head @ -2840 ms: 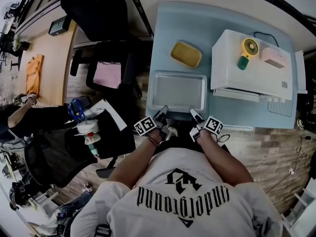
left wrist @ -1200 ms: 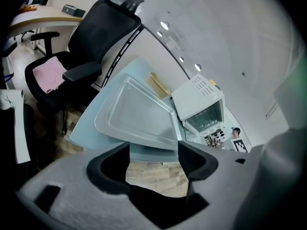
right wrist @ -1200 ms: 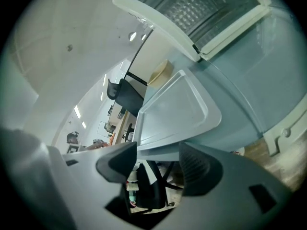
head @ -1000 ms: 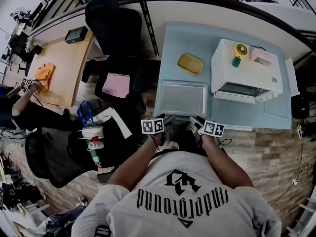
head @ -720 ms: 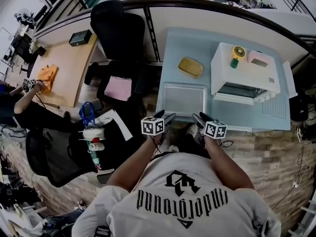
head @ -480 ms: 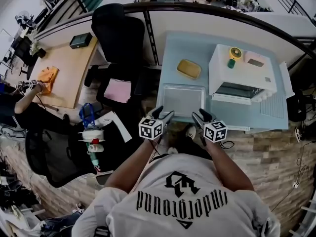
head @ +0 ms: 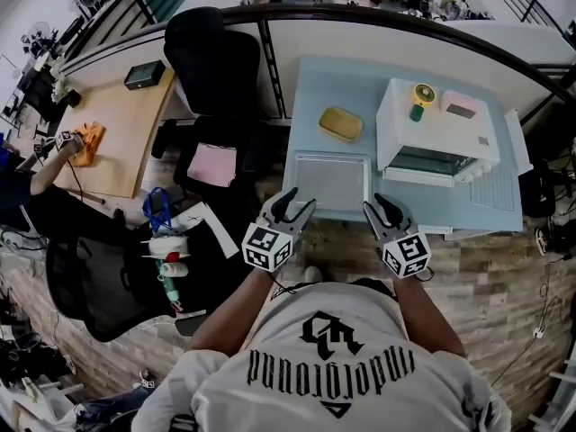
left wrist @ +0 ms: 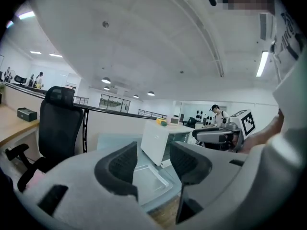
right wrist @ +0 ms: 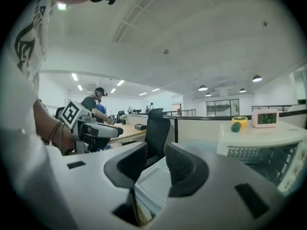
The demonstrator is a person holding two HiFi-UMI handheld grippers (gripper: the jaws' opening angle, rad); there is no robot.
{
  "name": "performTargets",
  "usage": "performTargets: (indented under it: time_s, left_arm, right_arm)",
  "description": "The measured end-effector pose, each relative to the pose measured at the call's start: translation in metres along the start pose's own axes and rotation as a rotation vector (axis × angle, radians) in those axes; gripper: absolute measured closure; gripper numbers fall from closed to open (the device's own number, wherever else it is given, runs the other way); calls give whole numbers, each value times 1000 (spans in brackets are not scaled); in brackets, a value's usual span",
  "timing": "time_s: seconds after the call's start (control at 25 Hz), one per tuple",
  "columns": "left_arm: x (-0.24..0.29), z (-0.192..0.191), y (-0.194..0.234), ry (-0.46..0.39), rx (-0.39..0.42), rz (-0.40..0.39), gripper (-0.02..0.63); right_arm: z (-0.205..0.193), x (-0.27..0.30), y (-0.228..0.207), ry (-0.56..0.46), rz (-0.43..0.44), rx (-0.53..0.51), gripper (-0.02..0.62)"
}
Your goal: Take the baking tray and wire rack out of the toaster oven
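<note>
You stand at a pale blue tabletop (head: 360,79) in a large open office with a white ceiling and strip lights. The floor (head: 504,268) under you is wood plank. A black office chair (head: 216,61) sits ahead and to the left of your left claw (head: 300,200), and a wooden desk (head: 108,124) lies farther left beyond it. Your left claw and your right claw (head: 379,202) hang in the air just short of the tabletop's near edge. They are side by side and apart, both pointing roughly level toward the far side. Each claw has just been closing and now stands partly open, with nothing between its pads. The baking tray (head: 333,181) lies flat and open side up on the tabletop, straight ahead of the gap between your claws and slightly nearer the left one. Its near rim sits at the tabletop's near edge. Its long axis runs crosswise, from the left claw's side to the right claw's side, parallel to that edge. The white toaster oven (head: 436,133) stands ahead of your right claw and a little to its right, with its door folded down toward you. What looks like the wire rack (head: 498,190) lies flat on the tabletop to the right of your right claw, just beside that open door. A yellow dish (head: 340,123) rests ahead of your left claw, beyond the tray. A small yellow fan (head: 421,97) and a pink clock (head: 461,106) sit on top of the oven.
</note>
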State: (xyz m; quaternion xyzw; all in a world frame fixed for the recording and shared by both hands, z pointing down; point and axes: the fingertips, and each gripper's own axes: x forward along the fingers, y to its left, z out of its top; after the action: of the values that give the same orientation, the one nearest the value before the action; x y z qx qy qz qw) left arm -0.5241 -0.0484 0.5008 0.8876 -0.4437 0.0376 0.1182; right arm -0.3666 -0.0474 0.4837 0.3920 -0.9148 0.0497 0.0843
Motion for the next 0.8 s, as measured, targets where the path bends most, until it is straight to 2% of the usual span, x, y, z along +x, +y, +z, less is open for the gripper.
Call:
performTargets:
  time_s: [0.12, 0.28, 0.44, 0.56, 0.8]
  left_arm:
    - [-9, 23, -13, -41, 30, 2, 416]
    - [-17, 48, -36, -82, 84, -1, 453]
    - [-24, 56, -62, -90, 131, 6, 486]
    - [-24, 58, -90, -83, 164, 0, 521]
    - [-21, 59, -147, -115, 157, -15, 583]
  right_arm:
    - [28, -19, -5, -63, -7, 12, 483]
    - [51, -45, -6, -102, -1, -60, 503]
    - [67, -74, -4, -119, 7, -152, 529]
    - [72, -99, -7, -128, 15, -175, 544]
    - [64, -155, -18, -136, 18, -190, 590]
